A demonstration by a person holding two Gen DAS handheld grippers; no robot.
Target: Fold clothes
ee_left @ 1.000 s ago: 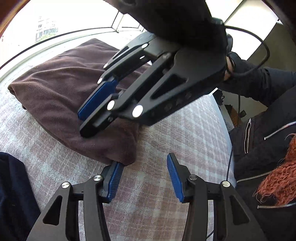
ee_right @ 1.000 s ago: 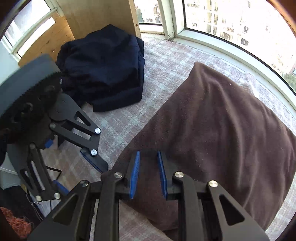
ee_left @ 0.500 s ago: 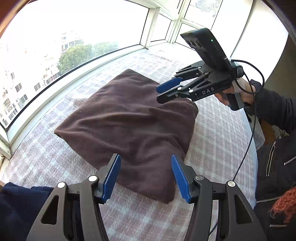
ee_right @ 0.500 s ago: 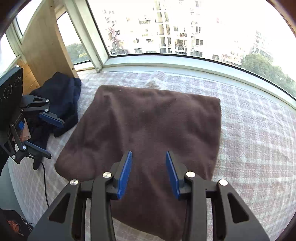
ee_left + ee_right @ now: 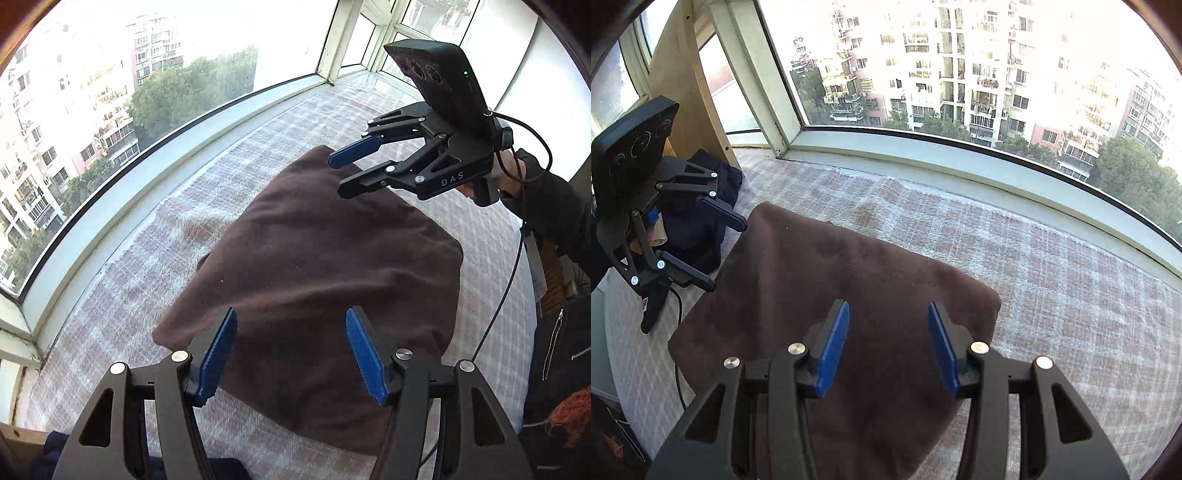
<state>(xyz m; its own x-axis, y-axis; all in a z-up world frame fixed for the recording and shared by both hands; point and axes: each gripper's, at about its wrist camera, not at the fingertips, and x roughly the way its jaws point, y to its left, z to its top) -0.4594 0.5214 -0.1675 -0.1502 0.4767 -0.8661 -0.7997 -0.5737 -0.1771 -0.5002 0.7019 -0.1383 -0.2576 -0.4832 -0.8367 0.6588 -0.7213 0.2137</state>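
A: Your left gripper [image 5: 290, 354] is widening, nothing between its pads; the brown garment [image 5: 321, 266] lies below and beyond them, already a neat folded rectangle.

B: And your right gripper [image 5: 886, 345]?

A: Also widening, empty, above that garment's near edge. The dark clothes [image 5: 698, 225] beyond your left jaws look unfolded.

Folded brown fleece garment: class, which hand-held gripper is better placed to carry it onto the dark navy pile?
Left, probably. The left hand-held gripper hangs beside the dark navy pile, its jaws opening and empty, at the folded brown fleece garment's nearer edge.
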